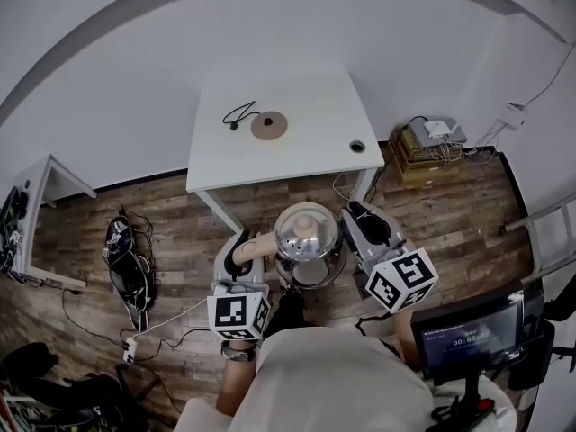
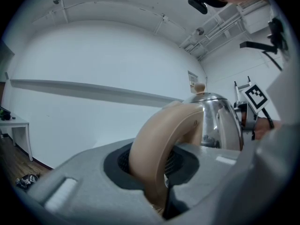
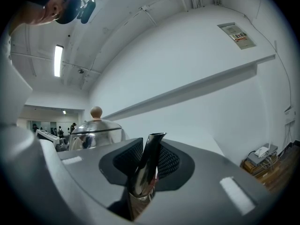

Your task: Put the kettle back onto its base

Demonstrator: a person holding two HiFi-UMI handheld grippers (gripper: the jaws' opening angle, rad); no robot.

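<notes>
The left gripper (image 1: 243, 255) has its fingers (image 2: 79, 177) closed on the kettle's (image 1: 307, 235) beige handle (image 2: 157, 144). The right gripper (image 1: 358, 223) clamps the spout (image 3: 146, 165). The kettle hangs above the floor (image 1: 180, 232), short of the table (image 1: 315, 142) carrying the base (image 1: 268, 125).

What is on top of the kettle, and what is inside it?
A shiny domed lid with a round beige knob sits on the kettle. The inside cannot be seen, because the closed lid covers it.
</notes>
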